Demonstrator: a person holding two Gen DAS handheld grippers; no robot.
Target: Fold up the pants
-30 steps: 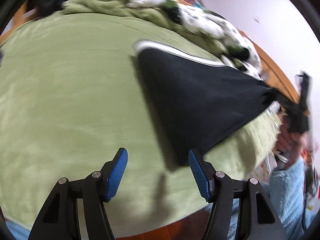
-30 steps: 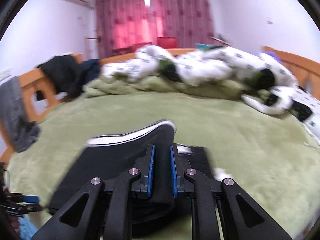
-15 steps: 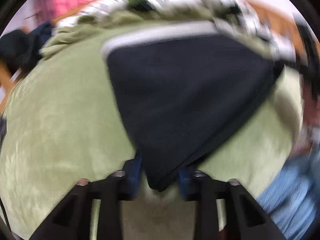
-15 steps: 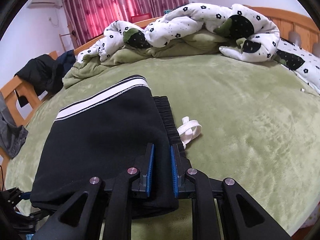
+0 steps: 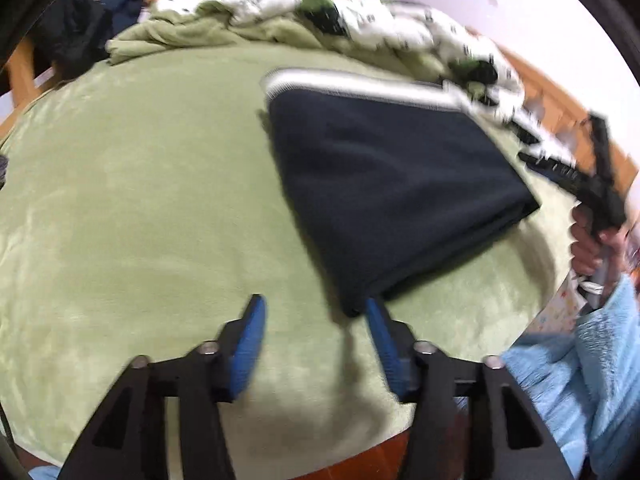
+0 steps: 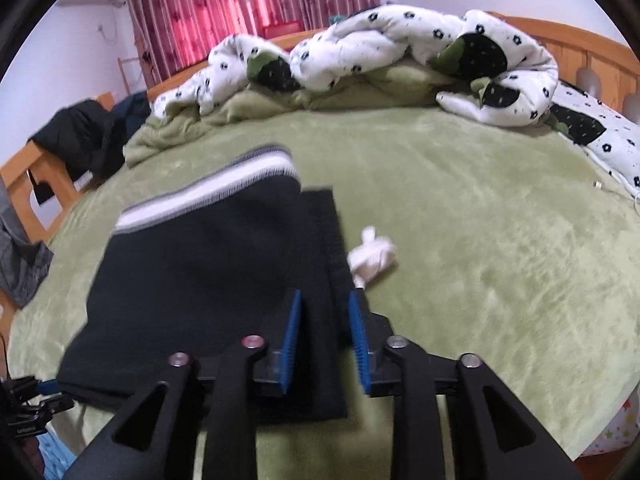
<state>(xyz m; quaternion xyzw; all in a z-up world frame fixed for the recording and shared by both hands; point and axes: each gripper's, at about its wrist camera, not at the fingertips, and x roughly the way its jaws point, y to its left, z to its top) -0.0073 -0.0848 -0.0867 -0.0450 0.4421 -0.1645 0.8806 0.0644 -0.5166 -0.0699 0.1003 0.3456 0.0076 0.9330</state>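
The black pants are lying folded into a thick, roughly rectangular bundle on the green blanket of the bed. A white band edged in grey is running along the far edge of the top layer, and a ribbed black waistband is sticking out from under it on the right. A white drawstring is bunching on the blanket just beside that waistband. The fabric is looking smooth and flat, with no large wrinkles, though both views are somewhat blurred.

The left tool is hovering with its 2 blue pads spread wide, gripping nothing; the near corner of the pants is sitting just ahead of its right pad. The right tool is partly parted, its pads straddling the near right edge of the bundle without pinching it. A white floral quilt is lying heaped at the far side of the bed.
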